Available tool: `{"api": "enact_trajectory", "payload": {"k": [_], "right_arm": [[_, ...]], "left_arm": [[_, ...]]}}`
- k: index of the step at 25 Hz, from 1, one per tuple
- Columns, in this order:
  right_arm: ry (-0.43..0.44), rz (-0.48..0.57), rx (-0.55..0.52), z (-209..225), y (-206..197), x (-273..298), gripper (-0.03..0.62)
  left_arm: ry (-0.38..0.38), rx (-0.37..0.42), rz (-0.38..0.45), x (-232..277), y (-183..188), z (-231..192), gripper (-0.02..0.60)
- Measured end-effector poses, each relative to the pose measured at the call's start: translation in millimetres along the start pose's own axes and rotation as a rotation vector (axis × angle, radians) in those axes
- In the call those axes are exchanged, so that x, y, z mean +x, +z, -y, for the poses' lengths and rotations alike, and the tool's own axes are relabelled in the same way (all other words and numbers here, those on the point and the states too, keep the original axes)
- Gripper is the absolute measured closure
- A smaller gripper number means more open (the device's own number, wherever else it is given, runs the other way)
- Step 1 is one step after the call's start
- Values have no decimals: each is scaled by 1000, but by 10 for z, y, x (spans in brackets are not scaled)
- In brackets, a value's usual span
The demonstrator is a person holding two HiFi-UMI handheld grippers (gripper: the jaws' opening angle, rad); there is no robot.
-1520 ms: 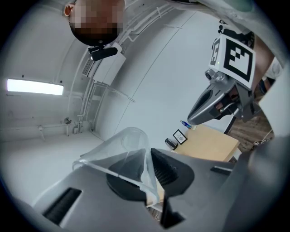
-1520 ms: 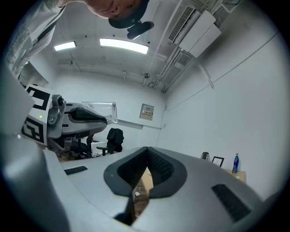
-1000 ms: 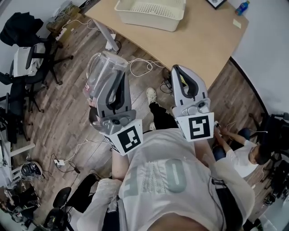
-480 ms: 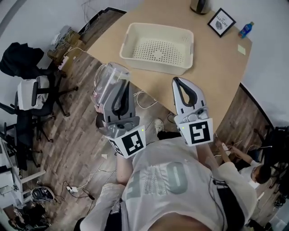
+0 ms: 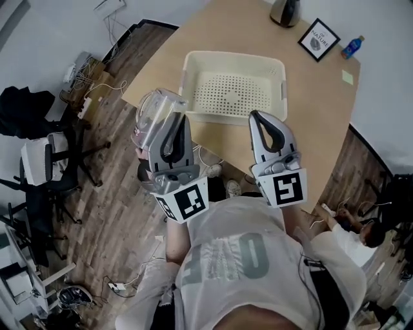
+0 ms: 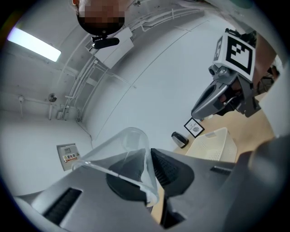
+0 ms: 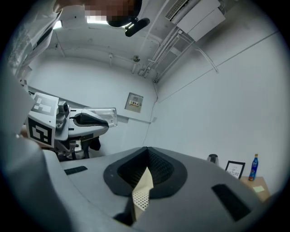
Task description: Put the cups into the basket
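Clear cup (image 5: 153,116) tight between left gripper (image 5: 173,124) jaws; right gripper (image 5: 263,122) jaws together, empty

- Light wood table (image 5: 310,109), rounded near corner, far edge against the white wall.
- Cream perforated plastic basket (image 5: 235,56) sits on it, near the front edge, empty inside.
- Dark kettle (image 5: 284,11) at the far edge.
- Framed sign (image 5: 319,40) propped just right of the kettle.
- Blue bottle (image 5: 352,46) upright near the sign, by the wall.
- Yellow sticky note (image 5: 348,77) flat on the top, right side.
- Table stands on a wood-plank floor (image 5: 97,174); loose cables (image 5: 97,97) lie on the floor at its left end.
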State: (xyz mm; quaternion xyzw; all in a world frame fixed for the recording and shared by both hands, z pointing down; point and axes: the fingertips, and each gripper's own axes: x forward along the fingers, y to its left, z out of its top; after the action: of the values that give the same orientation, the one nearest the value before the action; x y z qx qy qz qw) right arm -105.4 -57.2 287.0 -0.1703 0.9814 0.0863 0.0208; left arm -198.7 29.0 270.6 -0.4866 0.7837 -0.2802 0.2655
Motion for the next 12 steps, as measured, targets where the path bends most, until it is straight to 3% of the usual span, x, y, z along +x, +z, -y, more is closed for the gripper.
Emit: {"api": "enact_trajectory", "payload": {"k": [7,12], "right_arm": [[-118,-5,18,58,17,552,597],[-181,34,-16,198,90,746,597]], "left_arm": [[-96,-41,132,588,-55,-197,538],[-208,-28,139,955,-157,-51,538]]}}
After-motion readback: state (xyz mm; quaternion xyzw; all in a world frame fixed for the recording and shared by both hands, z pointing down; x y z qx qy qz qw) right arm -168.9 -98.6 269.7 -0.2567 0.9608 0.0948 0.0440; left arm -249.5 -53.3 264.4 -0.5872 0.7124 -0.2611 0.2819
